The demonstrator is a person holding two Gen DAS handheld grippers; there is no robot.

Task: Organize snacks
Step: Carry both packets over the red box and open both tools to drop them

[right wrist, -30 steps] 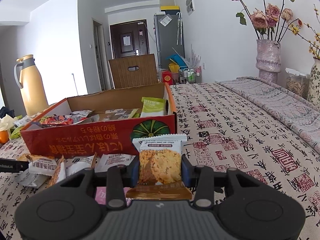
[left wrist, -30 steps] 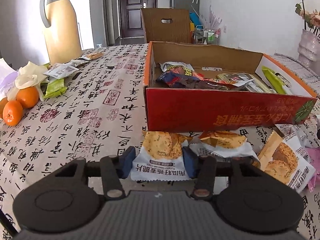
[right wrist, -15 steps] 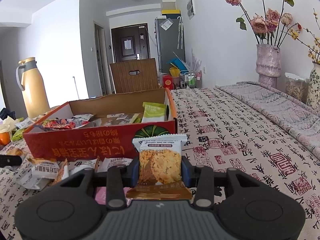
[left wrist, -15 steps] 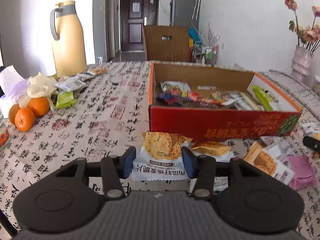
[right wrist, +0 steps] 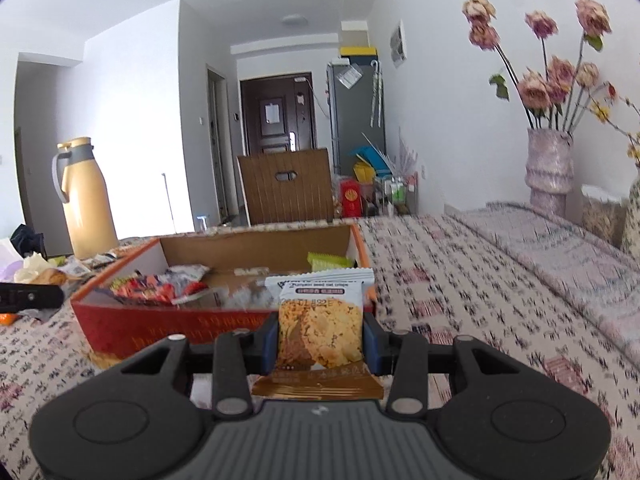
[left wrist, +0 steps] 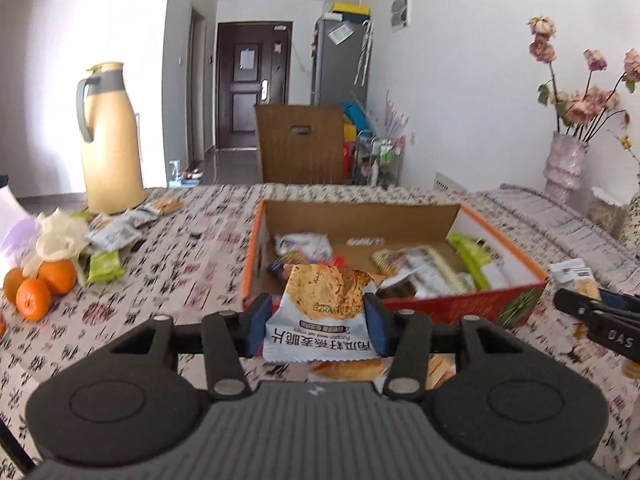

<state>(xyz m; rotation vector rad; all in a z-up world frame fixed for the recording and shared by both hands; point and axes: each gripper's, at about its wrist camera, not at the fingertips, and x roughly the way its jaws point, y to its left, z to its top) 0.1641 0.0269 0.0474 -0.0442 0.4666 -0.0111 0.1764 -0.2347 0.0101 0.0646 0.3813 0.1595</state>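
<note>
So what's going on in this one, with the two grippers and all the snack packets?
A person is sorting snacks with a handheld gripper in each hand. The left gripper is clamped on a cracker packet, held up in front of the red cardboard box. The right gripper grips a similar oat crisp packet by the same box, which already holds several packets. More packets lie loose on the tablecloth near the oranges and the flask.
</note>
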